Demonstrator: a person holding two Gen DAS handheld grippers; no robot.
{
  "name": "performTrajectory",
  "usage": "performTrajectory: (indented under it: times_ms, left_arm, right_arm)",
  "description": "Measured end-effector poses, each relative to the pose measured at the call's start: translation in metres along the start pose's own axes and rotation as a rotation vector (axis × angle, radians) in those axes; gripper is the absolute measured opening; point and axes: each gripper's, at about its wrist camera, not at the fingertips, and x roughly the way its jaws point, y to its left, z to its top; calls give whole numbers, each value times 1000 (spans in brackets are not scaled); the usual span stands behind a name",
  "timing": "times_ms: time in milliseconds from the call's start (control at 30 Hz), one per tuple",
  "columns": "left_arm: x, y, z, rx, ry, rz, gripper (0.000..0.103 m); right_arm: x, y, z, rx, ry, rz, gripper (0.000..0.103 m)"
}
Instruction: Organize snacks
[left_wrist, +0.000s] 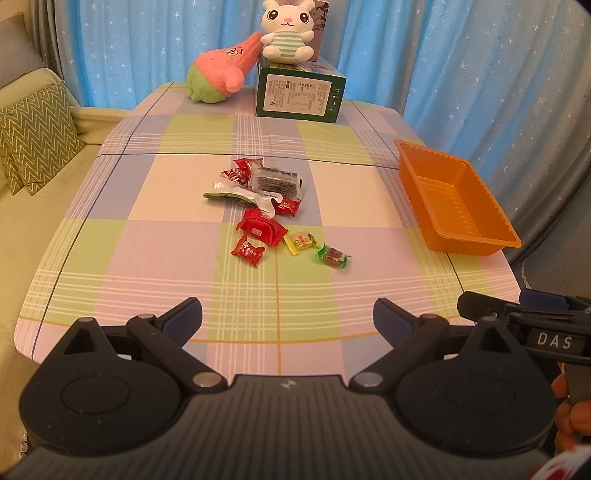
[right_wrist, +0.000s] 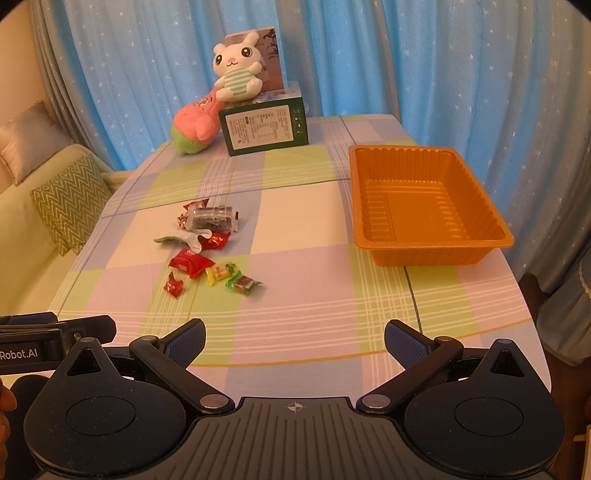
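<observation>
- The left gripper (left_wrist: 288, 317) is spread wide with nothing between its blue pads, hovering over the near edge of the worktop (left_wrist: 147, 251), touching nothing.
- The right gripper (right_wrist: 294, 338) is likewise wide apart and empty, just beside the left one; each is visible at the edge of the other's view, with part of a hand (left_wrist: 570, 413) behind.
- The near strip of the worktop, between both grippers and the snacks, is bare checked cloth.
- A loose cluster of snacks (left_wrist: 264, 206) lies at the middle of the worktop, roughly nine pieces.
- Nearest are three small sweets, each apart from the others: one red candy (left_wrist: 248, 251), one yellow candy (left_wrist: 300, 242), one green candy (left_wrist: 332, 256).
- Behind them is one larger red packet (left_wrist: 262, 230), then one white-and-green pouch (left_wrist: 236, 194), one clear packet with dark contents (left_wrist: 277, 181) and several small red wrappers, overlapping.
- One orange tray (right_wrist: 476, 242), empty, sits at the right edge of the worktop, well apart from the snacks, with open cloth between.
- At the far edge stand one green box (left_wrist: 301, 96), one white rabbit plush (left_wrist: 288, 29) on top of it, and one pink-and-green plush (left_wrist: 218, 74) lying beside it.
- A sofa with cushions (left_wrist: 37, 136) borders the left; blue curtains (left_wrist: 443, 55) hang behind.
</observation>
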Motion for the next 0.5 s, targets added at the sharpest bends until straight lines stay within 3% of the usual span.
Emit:
performTrajectory:
  times_ms: [167,500]
  left_arm:
    - [4,2,-2,7,0,4,98]
    - [44,40,12,20,37,20,98]
  right_arm:
    - [3,-1,-1,6,-1,7,103]
    - [39,5,3,-66,-2,82,102]
